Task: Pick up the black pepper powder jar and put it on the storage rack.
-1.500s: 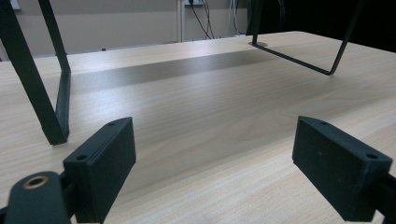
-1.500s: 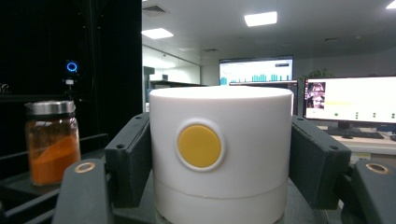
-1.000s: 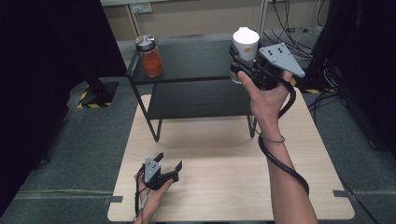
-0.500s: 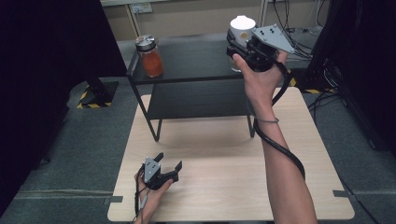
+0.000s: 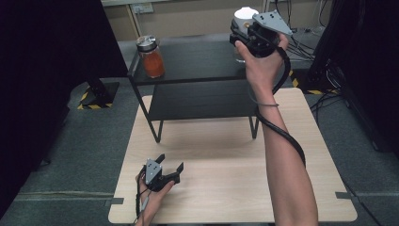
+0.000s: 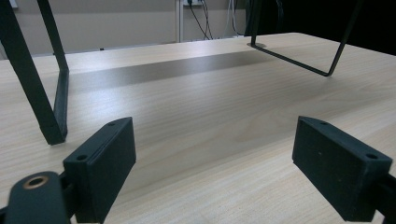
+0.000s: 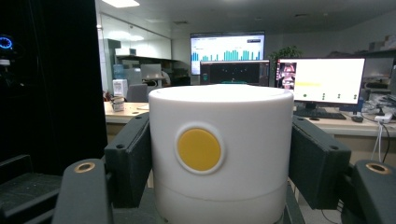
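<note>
My right tool (image 7: 219, 154) pinches the white canister (image 7: 220, 154) by its smooth, rigid, slippery-looking sides; my left tool (image 6: 212, 163) rests spread.

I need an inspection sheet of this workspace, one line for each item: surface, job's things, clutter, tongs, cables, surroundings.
Surface: light wooden table, a black two-level metal shelf standing on its far part.
Job's things: white cylindrical container with a yellow round spot, held upright above the shelf's right end.
Clutter: glass jar with orange contents on the shelf's top left.
Tongs: right tongs shut on the container; left tongs open, low over the table.
Cables: a black cable trails along the right forearm.
Surroundings: grey floor, lit monitors behind.
</note>
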{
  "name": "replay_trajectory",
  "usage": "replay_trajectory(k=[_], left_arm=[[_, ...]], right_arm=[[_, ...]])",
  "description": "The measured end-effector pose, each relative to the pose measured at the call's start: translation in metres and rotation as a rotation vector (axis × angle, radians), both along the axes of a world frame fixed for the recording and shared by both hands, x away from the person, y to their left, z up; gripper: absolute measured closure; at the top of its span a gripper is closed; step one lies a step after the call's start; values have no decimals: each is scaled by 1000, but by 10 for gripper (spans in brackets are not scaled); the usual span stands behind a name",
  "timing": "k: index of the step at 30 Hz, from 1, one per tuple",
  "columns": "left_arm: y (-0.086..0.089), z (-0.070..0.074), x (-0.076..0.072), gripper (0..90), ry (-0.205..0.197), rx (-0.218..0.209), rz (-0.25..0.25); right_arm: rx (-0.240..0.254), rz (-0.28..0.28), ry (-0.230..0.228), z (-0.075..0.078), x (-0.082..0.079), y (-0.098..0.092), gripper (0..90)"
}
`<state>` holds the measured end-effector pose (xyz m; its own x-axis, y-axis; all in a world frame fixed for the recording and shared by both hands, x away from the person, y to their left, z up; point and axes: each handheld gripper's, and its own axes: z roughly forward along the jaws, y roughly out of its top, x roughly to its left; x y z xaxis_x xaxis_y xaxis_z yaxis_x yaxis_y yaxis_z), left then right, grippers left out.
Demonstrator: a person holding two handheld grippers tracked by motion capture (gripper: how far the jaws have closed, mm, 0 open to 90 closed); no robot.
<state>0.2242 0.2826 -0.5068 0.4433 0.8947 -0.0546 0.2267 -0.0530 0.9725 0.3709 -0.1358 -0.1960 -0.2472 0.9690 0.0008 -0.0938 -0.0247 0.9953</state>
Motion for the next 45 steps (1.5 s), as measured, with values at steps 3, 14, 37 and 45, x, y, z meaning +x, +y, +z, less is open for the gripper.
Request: replay_trajectory(k=[3,14,37,45], left_arm=[[0,0,0,129,-1,0,0],[-1,0,0,129,-5,5,-1],[-1,0,0,130,-3,6,-2],[-1,0,0,129,-5,8,-2]], right_arm=[[-1,-6,10,1,4,1,307],[-4,-15,38,1,19,5,306],[13,-11,34,-12,23,-1,289],[2,30,49,-7,19,-11,147]])
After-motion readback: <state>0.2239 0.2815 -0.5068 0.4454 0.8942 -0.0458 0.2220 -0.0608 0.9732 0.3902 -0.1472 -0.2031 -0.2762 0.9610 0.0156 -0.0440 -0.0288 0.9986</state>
